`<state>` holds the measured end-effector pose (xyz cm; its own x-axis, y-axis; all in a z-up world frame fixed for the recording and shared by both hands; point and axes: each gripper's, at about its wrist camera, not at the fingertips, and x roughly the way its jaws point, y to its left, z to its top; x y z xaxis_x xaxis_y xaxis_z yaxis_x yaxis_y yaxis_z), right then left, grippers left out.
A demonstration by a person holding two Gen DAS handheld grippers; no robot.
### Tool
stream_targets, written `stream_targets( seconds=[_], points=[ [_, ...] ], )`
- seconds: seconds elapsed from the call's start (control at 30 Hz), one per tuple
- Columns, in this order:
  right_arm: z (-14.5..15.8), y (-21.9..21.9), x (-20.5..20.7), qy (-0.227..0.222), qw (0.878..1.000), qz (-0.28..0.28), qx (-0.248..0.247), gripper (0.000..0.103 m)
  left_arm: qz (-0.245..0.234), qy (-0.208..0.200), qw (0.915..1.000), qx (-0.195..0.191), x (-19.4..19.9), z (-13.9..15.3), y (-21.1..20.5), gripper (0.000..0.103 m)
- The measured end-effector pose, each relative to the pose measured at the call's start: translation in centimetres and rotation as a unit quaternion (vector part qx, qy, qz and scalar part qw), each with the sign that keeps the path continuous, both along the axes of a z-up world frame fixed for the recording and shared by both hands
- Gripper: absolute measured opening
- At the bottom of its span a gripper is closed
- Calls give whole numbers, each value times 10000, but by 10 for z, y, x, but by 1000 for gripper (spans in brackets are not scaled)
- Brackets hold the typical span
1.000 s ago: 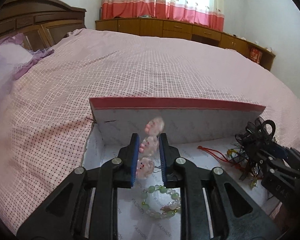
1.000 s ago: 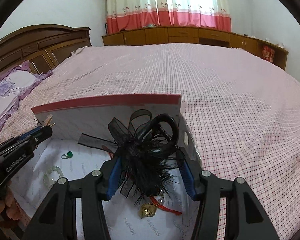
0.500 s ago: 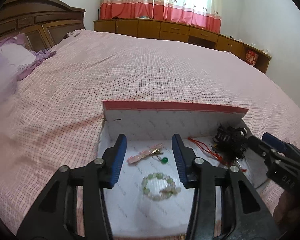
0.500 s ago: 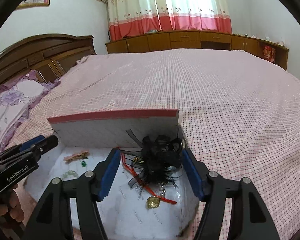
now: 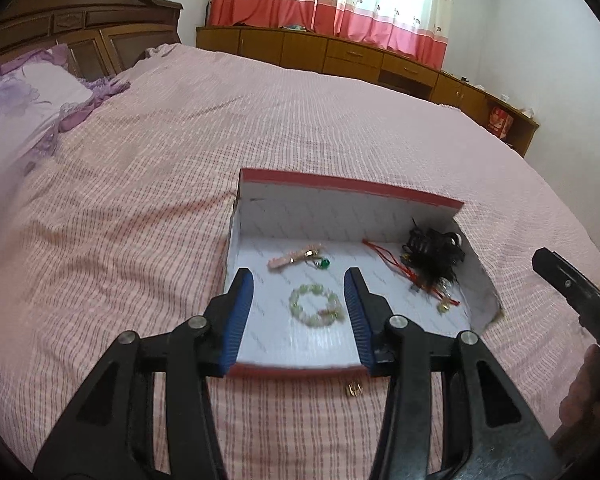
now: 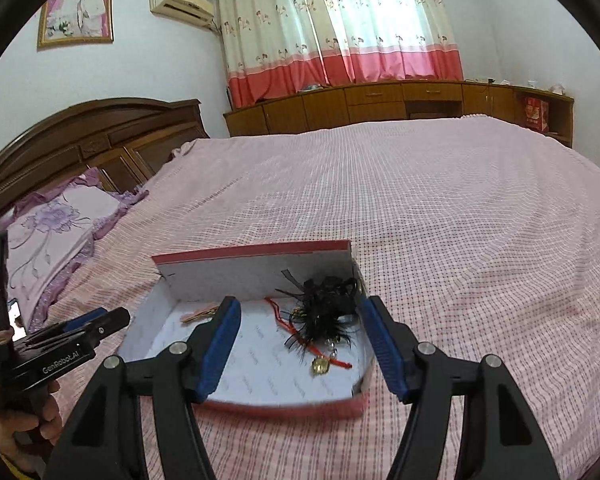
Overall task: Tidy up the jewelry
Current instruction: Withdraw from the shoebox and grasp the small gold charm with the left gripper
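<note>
Cardboard box [image 5: 340, 196], round beaded bracelet [image 5: 317, 311]

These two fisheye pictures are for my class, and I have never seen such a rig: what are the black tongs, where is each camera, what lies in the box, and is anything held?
A person holds a hand tool with two blue-padded fingers in each hand; a camera on each looks along them. One picture is from the left gripper, the other from the right gripper. Both stand open and hold nothing. On the bed lies an open box holding a bead bracelet, a pink clip, a green bead, a red cord and a black feather piece. A small gold piece lies outside it.
</note>
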<state>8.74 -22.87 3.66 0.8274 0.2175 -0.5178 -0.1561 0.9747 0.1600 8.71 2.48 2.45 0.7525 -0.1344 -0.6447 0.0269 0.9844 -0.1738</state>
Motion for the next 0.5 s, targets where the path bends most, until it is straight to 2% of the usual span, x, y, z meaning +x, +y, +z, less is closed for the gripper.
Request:
stream_targets(
  seconds=[0.27, 0.5],
  points=[
    [2, -15, -37, 33, 10000, -12, 14, 66, -209, 139, 9997, 23, -25, -4, -10, 39],
    [-8, -26, -62, 82, 9999, -136, -55, 66, -455, 431, 9980, 76, -34, -22, -32, 39]
  ],
)
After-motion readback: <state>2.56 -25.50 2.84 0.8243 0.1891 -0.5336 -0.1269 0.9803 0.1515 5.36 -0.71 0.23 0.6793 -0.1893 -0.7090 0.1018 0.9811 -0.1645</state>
